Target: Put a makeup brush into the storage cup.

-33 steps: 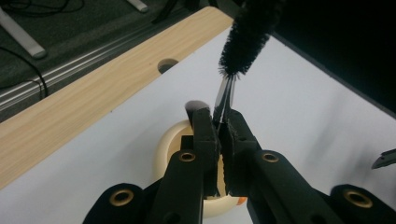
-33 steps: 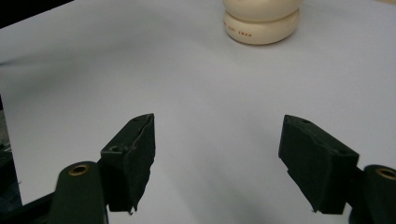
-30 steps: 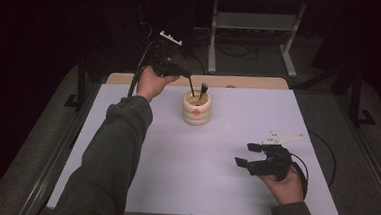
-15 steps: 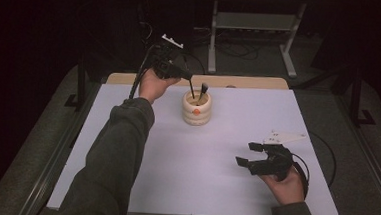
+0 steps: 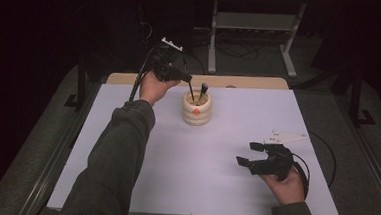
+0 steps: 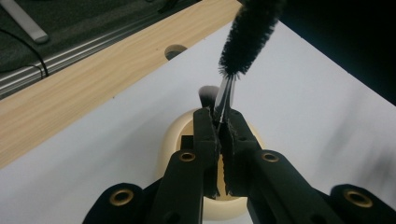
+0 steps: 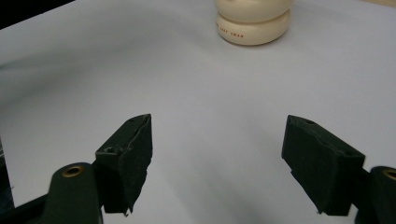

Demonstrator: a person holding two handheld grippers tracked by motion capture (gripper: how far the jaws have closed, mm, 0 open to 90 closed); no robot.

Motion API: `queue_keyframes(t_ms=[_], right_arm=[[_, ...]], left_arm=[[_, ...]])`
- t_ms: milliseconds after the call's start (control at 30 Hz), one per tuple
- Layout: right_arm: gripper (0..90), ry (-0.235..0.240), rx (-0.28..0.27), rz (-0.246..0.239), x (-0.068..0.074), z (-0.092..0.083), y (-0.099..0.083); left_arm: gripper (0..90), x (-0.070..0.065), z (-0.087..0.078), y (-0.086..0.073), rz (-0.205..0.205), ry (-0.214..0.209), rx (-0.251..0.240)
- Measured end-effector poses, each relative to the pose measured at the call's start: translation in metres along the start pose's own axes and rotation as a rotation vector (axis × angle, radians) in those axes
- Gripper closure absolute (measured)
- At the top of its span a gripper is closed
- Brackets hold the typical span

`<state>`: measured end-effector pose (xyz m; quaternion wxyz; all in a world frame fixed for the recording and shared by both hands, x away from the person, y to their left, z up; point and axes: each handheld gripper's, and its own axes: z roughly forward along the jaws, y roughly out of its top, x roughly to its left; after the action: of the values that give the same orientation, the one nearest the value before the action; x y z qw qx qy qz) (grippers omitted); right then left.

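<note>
Gripping a thin brush (image 6: 223, 95) by its metal stem, my left gripper (image 6: 219, 122) has its jaws pressed together on it directly above the cream holder (image 5: 196, 108). The bristly black head rises past the jaw tips, tilted away from the holder's mouth, and the stem runs down between the pads toward the opening. A second brush (image 5: 202, 91) stands inside the holder, just beside the pinched one. On the near side of the holder, well apart from it, my right gripper (image 5: 251, 154) hangs low over the white table (image 5: 174, 176), its jaws spread wide with nothing between them.
</note>
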<state>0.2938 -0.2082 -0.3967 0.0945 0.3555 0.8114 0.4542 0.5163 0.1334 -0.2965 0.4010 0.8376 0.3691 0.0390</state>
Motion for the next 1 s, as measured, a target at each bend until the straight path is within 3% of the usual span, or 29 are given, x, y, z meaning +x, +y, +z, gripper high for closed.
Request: queue_keyframes(t_ms=[1000], right_arm=[[23.9,0.003,0.012,-0.003,0.002,0.002,0.0]], left_arm=[[85.5,-0.001,0.011,-0.014,-0.022,-0.005,-0.013]])
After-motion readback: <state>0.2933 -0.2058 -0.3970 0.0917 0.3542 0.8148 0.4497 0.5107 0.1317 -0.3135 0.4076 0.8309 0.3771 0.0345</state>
